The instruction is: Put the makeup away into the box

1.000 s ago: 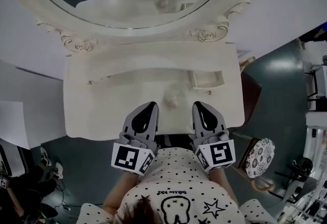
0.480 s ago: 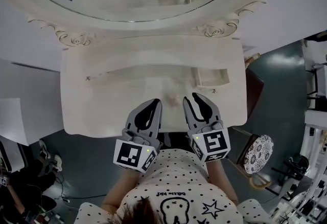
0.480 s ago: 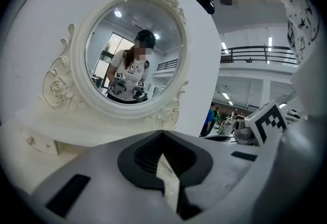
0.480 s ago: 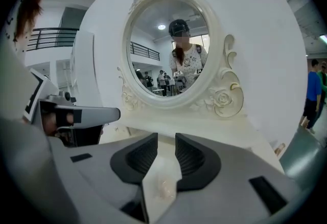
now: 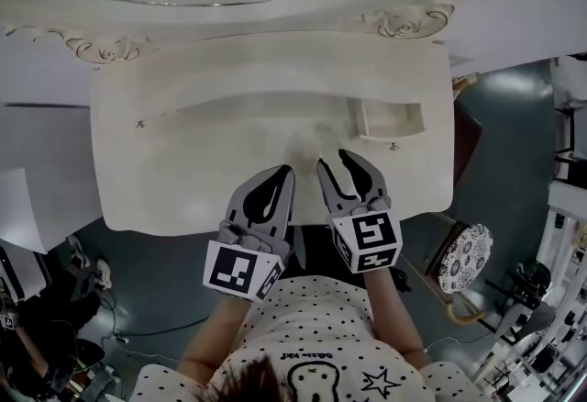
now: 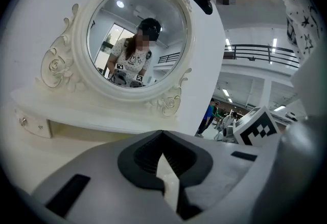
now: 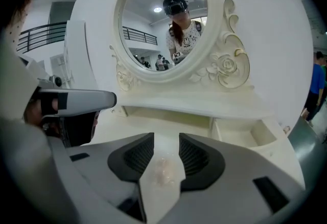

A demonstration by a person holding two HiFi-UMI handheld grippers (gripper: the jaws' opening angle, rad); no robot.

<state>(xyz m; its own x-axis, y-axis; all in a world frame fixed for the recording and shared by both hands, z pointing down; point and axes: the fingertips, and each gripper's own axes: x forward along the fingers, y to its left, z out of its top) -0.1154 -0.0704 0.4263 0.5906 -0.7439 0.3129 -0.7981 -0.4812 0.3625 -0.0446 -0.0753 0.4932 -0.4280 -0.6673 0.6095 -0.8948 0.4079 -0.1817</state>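
A small pale pink, glassy makeup piece [image 7: 164, 171] lies on the white dressing table [image 5: 183, 171], seen through the gap of my right gripper [image 7: 166, 138]. That gripper [image 5: 335, 161] hangs over it with its jaws opening; the pads do not touch it. My left gripper [image 5: 284, 173] hovers just to its left, shut and empty, and in its own view the jaw tips [image 6: 162, 136] meet. The box is an open, drawer-like white compartment [image 5: 390, 118] at the table's right back, also visible in the right gripper view [image 7: 255, 133].
A round ornate mirror [image 6: 135, 39] stands at the table's back. A raised shelf [image 5: 229, 102] with small knobs runs under it. A stool with a patterned cushion [image 5: 465, 270] stands on the floor at the right. The table's front edge is close to the person's body.
Both grippers have dropped and moved forward over the table. The right one has shifted left over the makeup piece, and its jaws have gone from shut to parted.
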